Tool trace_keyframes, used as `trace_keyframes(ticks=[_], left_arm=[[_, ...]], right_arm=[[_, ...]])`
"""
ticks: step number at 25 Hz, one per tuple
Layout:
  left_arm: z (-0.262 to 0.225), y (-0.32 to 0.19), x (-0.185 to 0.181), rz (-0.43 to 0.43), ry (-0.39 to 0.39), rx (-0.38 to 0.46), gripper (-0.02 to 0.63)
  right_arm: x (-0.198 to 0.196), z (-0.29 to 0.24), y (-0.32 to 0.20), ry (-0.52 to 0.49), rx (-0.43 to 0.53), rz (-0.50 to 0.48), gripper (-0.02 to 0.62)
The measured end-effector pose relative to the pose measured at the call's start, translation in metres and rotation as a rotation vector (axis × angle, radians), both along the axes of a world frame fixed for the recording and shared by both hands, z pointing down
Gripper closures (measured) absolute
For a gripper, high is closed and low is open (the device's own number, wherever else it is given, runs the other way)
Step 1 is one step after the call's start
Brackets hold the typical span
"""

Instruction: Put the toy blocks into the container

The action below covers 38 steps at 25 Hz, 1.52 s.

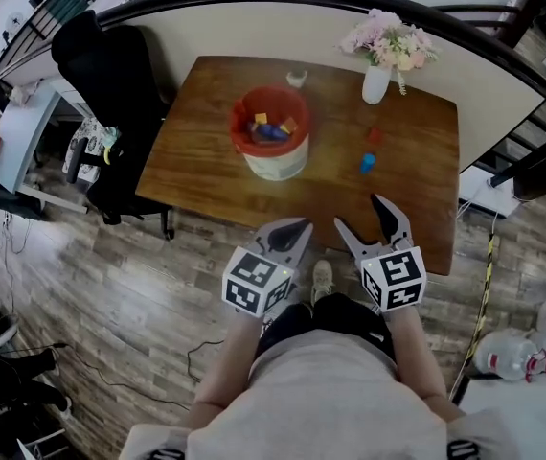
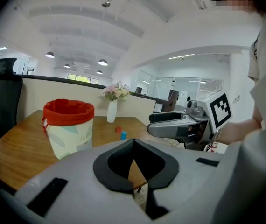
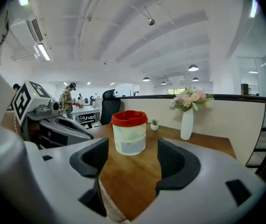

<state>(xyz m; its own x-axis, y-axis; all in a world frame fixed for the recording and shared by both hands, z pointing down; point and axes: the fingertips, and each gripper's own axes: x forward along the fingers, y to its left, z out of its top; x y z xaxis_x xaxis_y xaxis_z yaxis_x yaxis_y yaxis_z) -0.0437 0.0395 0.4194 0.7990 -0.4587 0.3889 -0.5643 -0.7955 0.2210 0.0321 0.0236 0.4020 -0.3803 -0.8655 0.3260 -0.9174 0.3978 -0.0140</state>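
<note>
Right gripper [image 1: 359, 213] is hovering wide open, empty, blue block [image 1: 367, 163] and red block [image 1: 375, 135] lying just ahead; left gripper [image 1: 296, 228] is hanging pinched together, container [image 1: 275, 164] farther ahead.

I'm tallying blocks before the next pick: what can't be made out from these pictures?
- Inside the container: head view shows coloured tops too small to count; in both gripper views its rim hides them.
- The red block and blue block: tiny in head and left gripper views, shapes unclear; absent from right gripper view.
- Near edge of the table: head view, partly covered by left hand-held gripper and right hand-held gripper.
</note>
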Motion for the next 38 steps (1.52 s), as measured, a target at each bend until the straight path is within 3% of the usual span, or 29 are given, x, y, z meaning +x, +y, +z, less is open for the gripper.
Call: trace_keyframes(ticks=[11, 21, 38], left_arm=[[-0.007, -0.08, 0.029, -0.051, -0.014, 0.016, 0.591], [0.003, -0.101, 0.047, -0.086, -0.01, -0.012, 0.591], [0.024, -0.122, 0.074, 0.027, -0.017, -0.08, 0.591]], right_arm=[[0.037, -0.001, -0.072, -0.011, 0.022, -0.014, 0.279], [0.057, 0.012, -0.09, -0.018, -0.009, -0.039, 0.279], [0.087, 0.028, -0.106, 0.002, -0.05, 0.081, 0.304]])
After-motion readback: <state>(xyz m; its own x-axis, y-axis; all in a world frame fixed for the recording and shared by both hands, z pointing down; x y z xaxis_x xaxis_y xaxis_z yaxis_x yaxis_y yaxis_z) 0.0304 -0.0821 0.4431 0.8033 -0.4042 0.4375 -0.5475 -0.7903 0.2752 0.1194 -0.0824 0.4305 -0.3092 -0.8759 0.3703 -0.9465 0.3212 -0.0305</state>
